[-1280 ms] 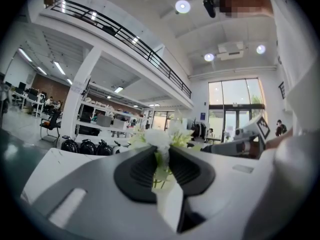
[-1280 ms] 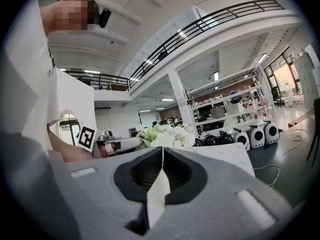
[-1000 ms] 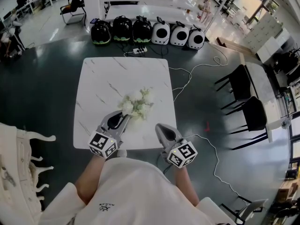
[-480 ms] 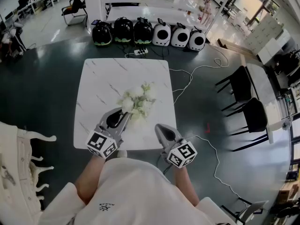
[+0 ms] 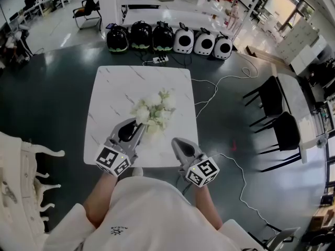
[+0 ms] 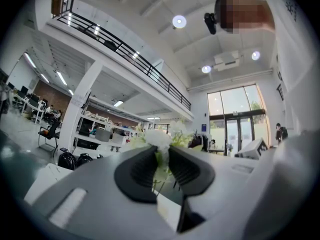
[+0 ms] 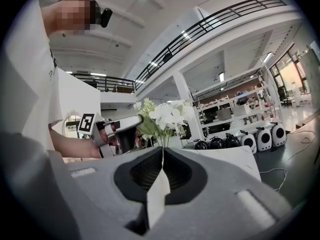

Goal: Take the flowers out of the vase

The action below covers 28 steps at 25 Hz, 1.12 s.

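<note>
A bunch of white flowers (image 5: 154, 111) with green leaves stands over the near middle of the white marble table (image 5: 118, 85). My left gripper (image 5: 140, 126) reaches in from the near left and is shut on the stems; in the left gripper view the flowers (image 6: 159, 138) rise between the two dark pads, with my left gripper (image 6: 161, 159) nearly closed. My right gripper (image 5: 176, 141) hovers at the table's near right edge, shut and holding nothing. The right gripper view shows the flowers (image 7: 167, 115), the left gripper (image 7: 131, 123) and my right gripper (image 7: 161, 154). No vase shows in any view.
Several black and white dome-shaped cases (image 5: 172, 37) line the floor beyond the table, with a power strip (image 5: 157, 60) and cables (image 5: 212, 85) trailing right. Two black chairs (image 5: 277, 111) stand at the right. A white carved object (image 5: 23, 177) is at the near left.
My left gripper has lifted a little with the flowers, which look slightly higher over the table. The right gripper has stayed in place.
</note>
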Available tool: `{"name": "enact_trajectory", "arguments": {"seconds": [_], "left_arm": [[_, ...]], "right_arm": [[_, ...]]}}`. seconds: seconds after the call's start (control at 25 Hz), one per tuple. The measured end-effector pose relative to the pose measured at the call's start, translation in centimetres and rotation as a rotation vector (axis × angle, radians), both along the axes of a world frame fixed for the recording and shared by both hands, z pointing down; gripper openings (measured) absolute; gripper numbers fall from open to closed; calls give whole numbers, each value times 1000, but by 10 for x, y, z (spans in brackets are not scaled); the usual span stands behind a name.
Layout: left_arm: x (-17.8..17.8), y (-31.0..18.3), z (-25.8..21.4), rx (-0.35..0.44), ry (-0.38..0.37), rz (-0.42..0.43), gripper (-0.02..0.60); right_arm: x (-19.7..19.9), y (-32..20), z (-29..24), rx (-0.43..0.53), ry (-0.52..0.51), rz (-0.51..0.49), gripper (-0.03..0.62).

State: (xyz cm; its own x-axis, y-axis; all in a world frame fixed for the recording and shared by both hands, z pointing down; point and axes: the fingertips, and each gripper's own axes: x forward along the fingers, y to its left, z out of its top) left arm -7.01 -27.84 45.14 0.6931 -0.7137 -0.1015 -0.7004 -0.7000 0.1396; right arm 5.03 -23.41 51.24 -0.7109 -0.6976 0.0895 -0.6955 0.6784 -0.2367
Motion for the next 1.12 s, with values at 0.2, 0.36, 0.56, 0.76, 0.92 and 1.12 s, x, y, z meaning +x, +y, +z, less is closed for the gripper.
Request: {"name": "enact_trajectory", "arguments": {"seconds": [0.2, 0.36, 0.56, 0.76, 0.92, 1.12], "left_arm": [[-3, 5, -14, 24, 2, -9, 58], [-4, 10, -20, 40, 6, -15, 58], [-5, 14, -35, 58, 18, -27, 58], [-6, 17, -43, 69, 25, -37, 58], [-6, 21, -50, 77, 28, -43, 58], [-7, 26, -59, 93, 32, -54, 58]], "right_arm": [[-1, 3, -4, 3, -4, -7, 5], [-1, 5, -4, 8, -10, -12, 5], [-1, 6, -6, 11, -12, -22, 5], [-1, 9, -6, 14, -8, -31, 5], [0, 12, -8, 18, -9, -37, 5], [3, 14, -8, 24, -10, -45, 5]]}}
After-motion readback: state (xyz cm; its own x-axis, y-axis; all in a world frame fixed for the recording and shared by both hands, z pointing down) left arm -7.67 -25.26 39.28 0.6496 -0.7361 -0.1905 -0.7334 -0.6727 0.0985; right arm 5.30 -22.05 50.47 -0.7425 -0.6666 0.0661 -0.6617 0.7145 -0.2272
